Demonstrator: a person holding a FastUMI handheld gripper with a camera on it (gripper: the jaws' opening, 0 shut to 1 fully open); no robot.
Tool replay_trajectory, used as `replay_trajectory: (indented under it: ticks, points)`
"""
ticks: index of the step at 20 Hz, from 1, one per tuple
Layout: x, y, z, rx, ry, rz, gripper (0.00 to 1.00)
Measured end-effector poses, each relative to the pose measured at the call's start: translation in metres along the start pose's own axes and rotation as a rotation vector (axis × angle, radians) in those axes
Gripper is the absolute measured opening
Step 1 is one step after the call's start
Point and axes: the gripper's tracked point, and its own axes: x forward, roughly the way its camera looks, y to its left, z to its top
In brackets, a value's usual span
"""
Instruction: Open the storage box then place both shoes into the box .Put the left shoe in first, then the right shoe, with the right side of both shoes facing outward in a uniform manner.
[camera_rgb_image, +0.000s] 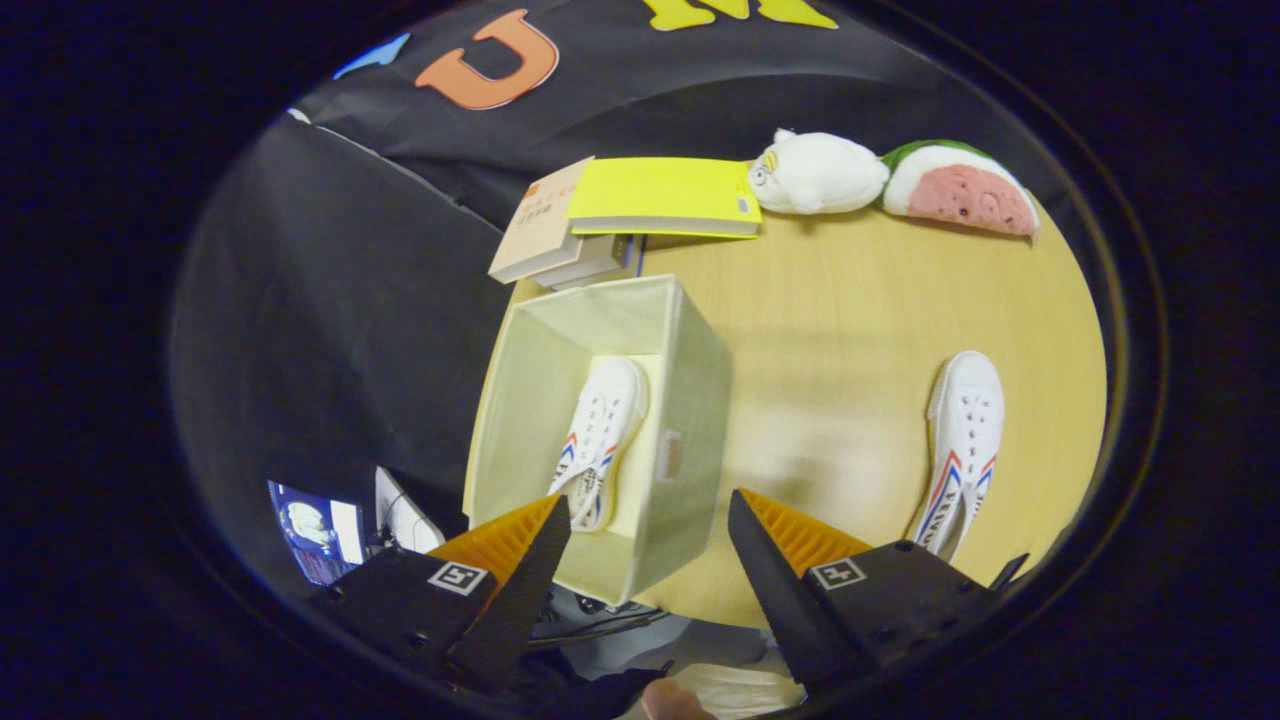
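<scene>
The gripper (648, 535) is hanging high over the table (860, 330), its fingers (515, 545) spread wide with nothing between them, looking down on the near wall of the box (690, 420).

The box is sitting open at the table's left edge, pale fabric sides standing upright, a small label on its right outer wall. One shoe (598, 435) is lying inside it, on the floor of the box, toe pointing away from the fingers and heel toward them, its striped side showing.

The second shoe (962, 445) is resting on the bare table, well apart from the box to the right, just beyond the right finger, toe also pointing away.

At the far side of the table a yellow book (665, 195) is lying on top of other books (545, 235), just behind the box. Beside the yellow book a white plush (818, 173) is touching a watermelon plush (960, 190).

Below the table's left edge a small screen (315, 530) is glowing.
</scene>
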Motion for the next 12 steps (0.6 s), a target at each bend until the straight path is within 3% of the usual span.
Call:
replay_trajectory:
  ticks: [12]
  points:
    - [-0.024,-0.195,-0.016,0.114,0.044,-0.204,1.00]
